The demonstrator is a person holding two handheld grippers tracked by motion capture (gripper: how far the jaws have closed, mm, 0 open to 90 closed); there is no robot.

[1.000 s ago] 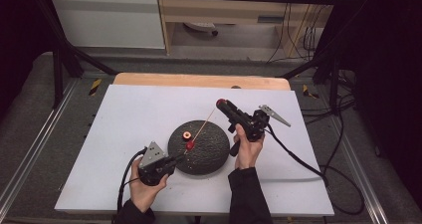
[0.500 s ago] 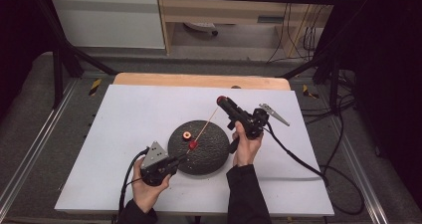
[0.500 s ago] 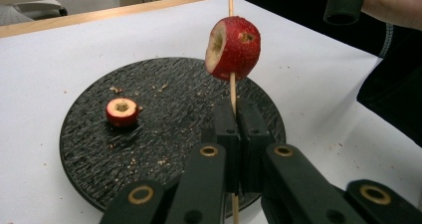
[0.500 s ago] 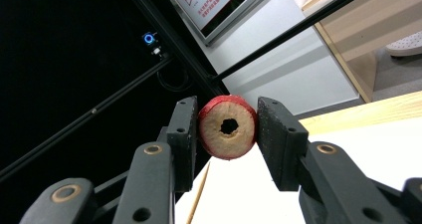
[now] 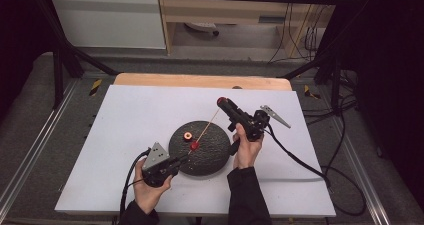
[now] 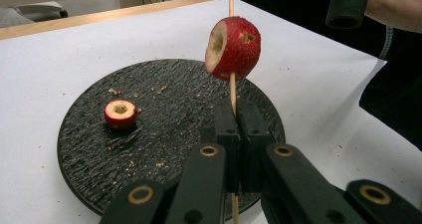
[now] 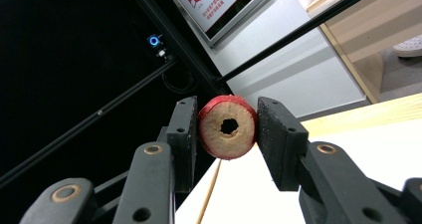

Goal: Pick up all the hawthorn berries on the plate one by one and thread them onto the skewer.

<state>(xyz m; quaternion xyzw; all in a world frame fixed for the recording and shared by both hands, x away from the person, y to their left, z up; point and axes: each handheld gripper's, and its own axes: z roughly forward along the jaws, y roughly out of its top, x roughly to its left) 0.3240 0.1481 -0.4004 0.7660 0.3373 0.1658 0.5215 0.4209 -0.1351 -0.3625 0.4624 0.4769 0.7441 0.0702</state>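
White table (image 5: 125, 135) lies open all round the dark plate (image 5: 212, 160); skewer (image 5: 207, 128) slants across it.

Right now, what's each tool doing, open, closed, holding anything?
Left tool: closed on the wooden skewer, one red fruit piece threaded on it.
Right tool: closed on a cored red fruit slice.

You are working in a lab recording bay; a black metal frame (image 5: 60, 60) rings the white-topped table (image 5: 140, 115); loose cables (image 5: 300, 35) hang at one o'clock; a white cabinet (image 5: 110, 20) stands at eleven o'clock; a poster (image 7: 214, 5) hangs behind.
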